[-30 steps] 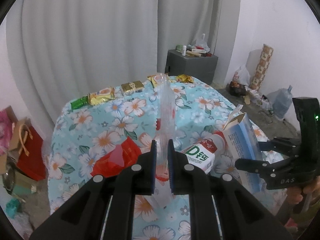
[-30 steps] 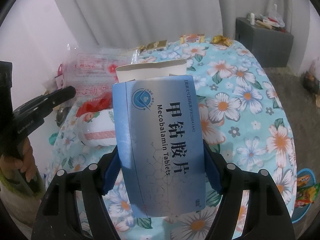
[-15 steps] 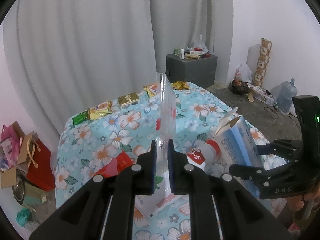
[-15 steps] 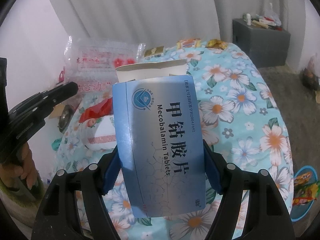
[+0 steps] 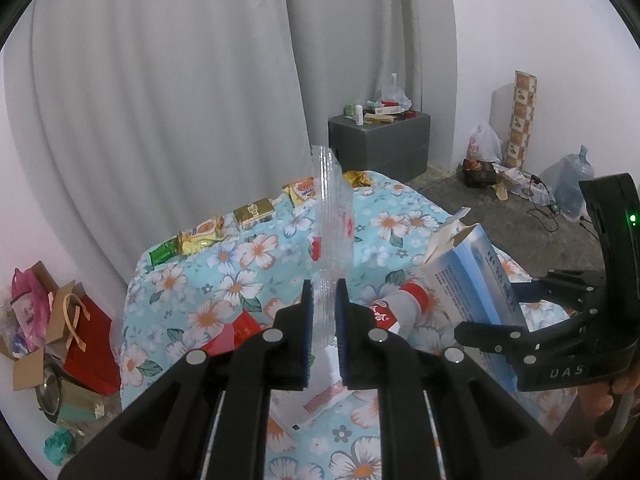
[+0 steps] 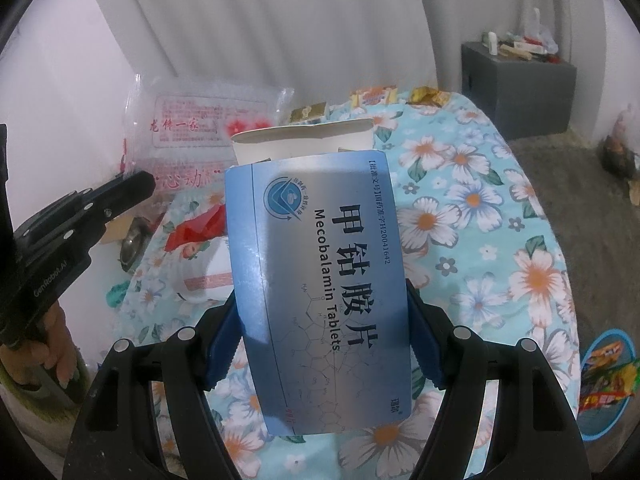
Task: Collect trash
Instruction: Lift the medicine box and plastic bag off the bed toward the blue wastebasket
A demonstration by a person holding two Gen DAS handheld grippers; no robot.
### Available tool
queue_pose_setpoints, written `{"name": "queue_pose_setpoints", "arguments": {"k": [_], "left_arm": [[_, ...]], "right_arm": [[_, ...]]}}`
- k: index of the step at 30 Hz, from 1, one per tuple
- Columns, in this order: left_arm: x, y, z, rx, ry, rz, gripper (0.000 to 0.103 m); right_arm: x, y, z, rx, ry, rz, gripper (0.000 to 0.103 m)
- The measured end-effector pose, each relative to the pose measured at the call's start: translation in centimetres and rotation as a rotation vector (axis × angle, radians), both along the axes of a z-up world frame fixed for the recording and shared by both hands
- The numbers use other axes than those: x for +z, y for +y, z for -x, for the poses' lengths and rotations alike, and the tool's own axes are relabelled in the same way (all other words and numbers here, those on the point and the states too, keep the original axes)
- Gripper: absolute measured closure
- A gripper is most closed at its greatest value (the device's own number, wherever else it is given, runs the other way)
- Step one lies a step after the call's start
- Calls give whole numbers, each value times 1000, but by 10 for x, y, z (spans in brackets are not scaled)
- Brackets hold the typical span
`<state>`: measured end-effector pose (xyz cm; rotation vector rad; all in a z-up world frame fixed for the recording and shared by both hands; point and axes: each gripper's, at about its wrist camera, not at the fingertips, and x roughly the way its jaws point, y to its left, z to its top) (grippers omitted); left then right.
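A clear plastic bag [image 5: 334,224] is pinched upright by the left gripper [image 5: 323,320] above the flowered bench [image 5: 404,216]. A blue pill box [image 6: 320,280], flap open, is clamped between the right gripper [image 6: 322,344] fingers, held above the bench's near edge.

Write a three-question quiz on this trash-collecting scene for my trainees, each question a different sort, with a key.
1. True or false: the right tool grips the blue medicine box by its side edges.
2. What does the left tool hold? A) clear plastic bag B) white bottle C) gold box
3. Fill in: the box's top flap is ____.

Key: 1 true; 2 A; 3 open
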<state>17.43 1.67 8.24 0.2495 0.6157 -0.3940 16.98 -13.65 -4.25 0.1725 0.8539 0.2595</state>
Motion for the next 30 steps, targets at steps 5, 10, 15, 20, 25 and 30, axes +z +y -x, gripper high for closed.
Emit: {"name": "queue_pose_setpoints", "arguments": {"k": [5, 10, 15, 20, 25, 30], "left_arm": [[3, -2, 5, -8, -15, -5, 93], [6, -8, 13, -22, -30, -14, 93], [8, -14, 19, -40, -38, -13, 93], [11, -21, 25, -69, -42, -3, 93], [10, -30, 30, -115, -34, 20, 93], [8, -48, 31, -179, -19, 33, 93]], "right_arm": [[3, -3, 5, -1, -12, -6, 34], [7, -9, 12, -8, -26, -16, 34], [10, -16, 21, -19, -39, -26, 34], [12, -25, 31, -43, -46, -35, 34], [13, -38, 44, -90, -48, -48, 34], [11, -55, 59, -151, -46, -56, 34]]}}
